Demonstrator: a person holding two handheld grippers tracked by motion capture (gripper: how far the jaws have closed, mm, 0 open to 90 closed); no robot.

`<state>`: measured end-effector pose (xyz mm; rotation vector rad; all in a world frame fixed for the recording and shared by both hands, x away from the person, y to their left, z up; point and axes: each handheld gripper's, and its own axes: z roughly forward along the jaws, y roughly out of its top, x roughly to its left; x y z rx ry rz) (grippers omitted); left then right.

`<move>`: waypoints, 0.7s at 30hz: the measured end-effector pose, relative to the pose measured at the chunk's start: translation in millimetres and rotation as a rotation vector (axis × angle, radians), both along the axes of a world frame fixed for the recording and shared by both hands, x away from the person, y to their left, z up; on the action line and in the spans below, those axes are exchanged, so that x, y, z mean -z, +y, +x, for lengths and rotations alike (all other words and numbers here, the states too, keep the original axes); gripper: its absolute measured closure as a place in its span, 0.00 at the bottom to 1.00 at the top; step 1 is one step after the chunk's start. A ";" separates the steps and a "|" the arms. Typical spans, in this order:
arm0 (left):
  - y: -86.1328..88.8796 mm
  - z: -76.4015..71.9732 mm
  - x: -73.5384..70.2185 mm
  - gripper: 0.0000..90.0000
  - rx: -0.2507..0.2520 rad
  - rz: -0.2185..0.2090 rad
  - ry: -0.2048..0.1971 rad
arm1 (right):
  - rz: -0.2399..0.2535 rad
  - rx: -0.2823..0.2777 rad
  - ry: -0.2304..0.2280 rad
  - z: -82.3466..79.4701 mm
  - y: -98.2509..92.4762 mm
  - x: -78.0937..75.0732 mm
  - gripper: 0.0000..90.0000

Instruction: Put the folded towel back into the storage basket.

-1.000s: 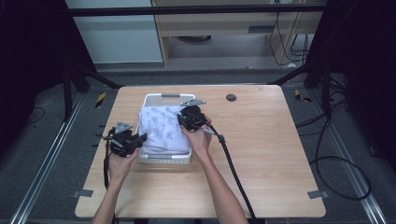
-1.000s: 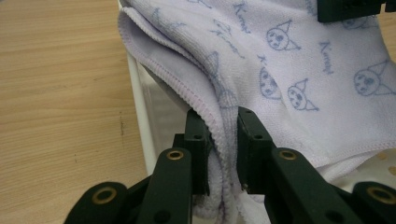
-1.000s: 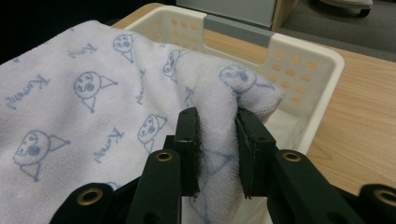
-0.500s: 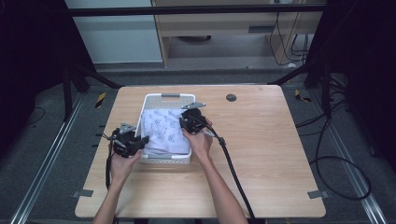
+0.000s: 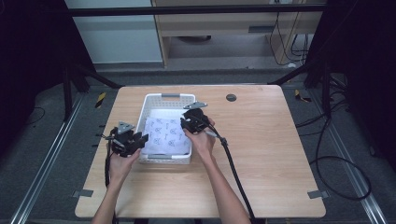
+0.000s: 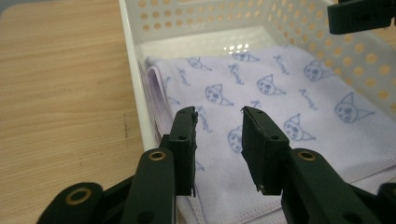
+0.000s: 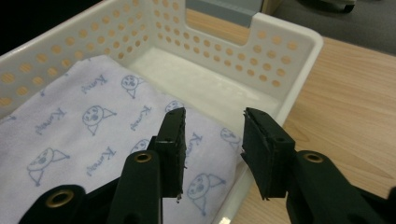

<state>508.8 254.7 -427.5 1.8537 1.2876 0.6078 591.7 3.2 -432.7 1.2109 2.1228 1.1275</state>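
We see the folded lilac cloth (image 5: 166, 135) lying flat inside the white basket (image 5: 166, 97), toward its near end, and both grippers are above it with nothing between their jaws. The left gripper (image 6: 218, 122) stands moderately open, with the left wall of the basket just under its left finger (image 6: 186, 135) and the cloth below its right one. The right gripper (image 7: 212, 125) is open about the same; the cloth is under its left finger (image 7: 172, 135) and the basket rim lies below its right one. We think the main risk is the rims: if a gripper goes down from here, one finger could land on the plastic wall and push or tip the light basket on the table (image 5: 261, 154). If a gripper closes on the top layer only, the fold could open when it is lifted.
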 end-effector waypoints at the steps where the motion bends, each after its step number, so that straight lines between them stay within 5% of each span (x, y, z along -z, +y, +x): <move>1: 0.5 -1.2 -2.7 0.72 0.003 -0.008 -0.007 | 0.006 0.001 -0.003 -0.8 -1.7 -1.8 0.65; 13: 2.2 -14.9 -28.4 0.59 0.070 -0.076 -0.083 | 0.128 -0.045 -0.051 -23.1 -42.6 -31.9 0.38; 21: -5.8 -20.2 -31.4 0.51 0.110 -0.070 -0.085 | 0.143 -0.046 -0.061 -43.8 -81.1 -37.0 0.28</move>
